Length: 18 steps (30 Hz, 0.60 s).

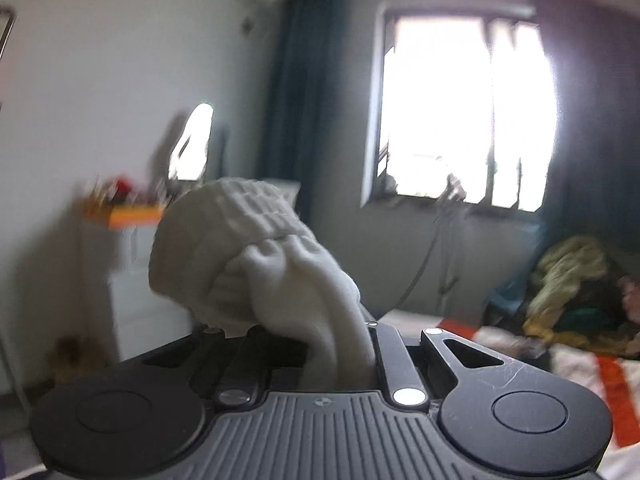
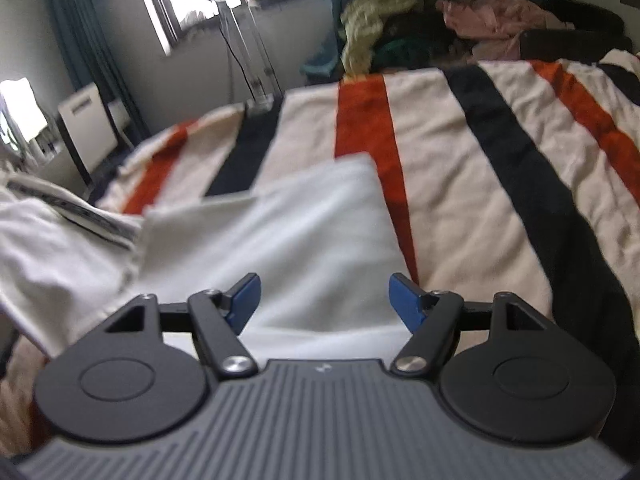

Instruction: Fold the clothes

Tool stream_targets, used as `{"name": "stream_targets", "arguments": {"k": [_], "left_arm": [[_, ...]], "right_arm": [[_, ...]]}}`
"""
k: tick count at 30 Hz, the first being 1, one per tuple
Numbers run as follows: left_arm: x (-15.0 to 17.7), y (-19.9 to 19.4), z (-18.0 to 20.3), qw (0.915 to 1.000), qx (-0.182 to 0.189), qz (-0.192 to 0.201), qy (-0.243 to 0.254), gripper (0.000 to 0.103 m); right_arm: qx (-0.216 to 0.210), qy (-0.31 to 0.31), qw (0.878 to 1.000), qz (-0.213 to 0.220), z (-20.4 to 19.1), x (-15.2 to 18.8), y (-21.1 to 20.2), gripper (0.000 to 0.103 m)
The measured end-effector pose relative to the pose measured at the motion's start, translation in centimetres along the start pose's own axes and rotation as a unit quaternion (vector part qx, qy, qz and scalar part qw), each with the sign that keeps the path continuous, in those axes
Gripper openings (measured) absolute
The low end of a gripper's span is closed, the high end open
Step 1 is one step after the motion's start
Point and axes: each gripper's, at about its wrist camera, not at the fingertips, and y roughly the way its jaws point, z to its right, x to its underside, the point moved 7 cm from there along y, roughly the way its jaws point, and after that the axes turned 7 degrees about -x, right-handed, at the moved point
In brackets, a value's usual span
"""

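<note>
Bedroom, daylit: bright window [image 1: 464,112], dark curtains, bed under a striped blanket [image 2: 460,152] in cream, orange and black.

Item 1. White garment [image 2: 280,248], the task's thing: lies partly flattened on the blanket in the right wrist view, one end bunched and lifted off the bed in the left hand-held gripper.

Item 2. Left hand-held gripper [image 1: 340,344]: clenched on a wad of the white garment [image 1: 256,256], which bulges up over the jaws. Pose: raised and pointed roughly level toward the window wall, well above the bed.

Item 3. Right hand-held gripper [image 2: 325,300]: released, blue pads [image 2: 404,300] spread wide, nothing between them. Pose: low over the garment, tilted down along its length; whether it touches the cloth cannot be told.

Item 4. Heap of unfolded clothes [image 2: 420,24], at the far end of the bed.

Risks, as judged: the left grasp takes a thick wad rather than a clean edge, so the fold may come out lopsided or creased; a lift with the right side unpinned could drag the whole garment across the blanket. Both views are motion-blurred, so fast travel may shake the cloth loose.
</note>
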Motion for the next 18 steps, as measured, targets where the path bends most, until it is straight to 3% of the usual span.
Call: {"name": "stream_targets", "arguments": {"k": [6,10,14,18], "left_arm": [[-2.5,-5.5,10.8,0.9963,0.072,0.046,0.010,0.013],[-0.2,-10.1,18.5,0.9903,0.119,0.057,0.044,0.013],[7.1,-13.7,26.1,0.9769,0.166,0.055,0.122,0.014],[17.2,-15.1,31.7,0.9522,0.223,-0.014,0.209,0.014]], "right_arm": [[-0.005,0.037,0.999,0.039,2.5,-2.6,-2.6,0.073],[0.002,0.086,0.993,0.077,6.1,-4.5,-4.8,0.073],[0.015,0.139,0.985,0.101,10.2,-5.3,-6.2,0.074],[0.018,0.199,0.973,0.113,13.5,-4.8,-6.3,0.075]]}}
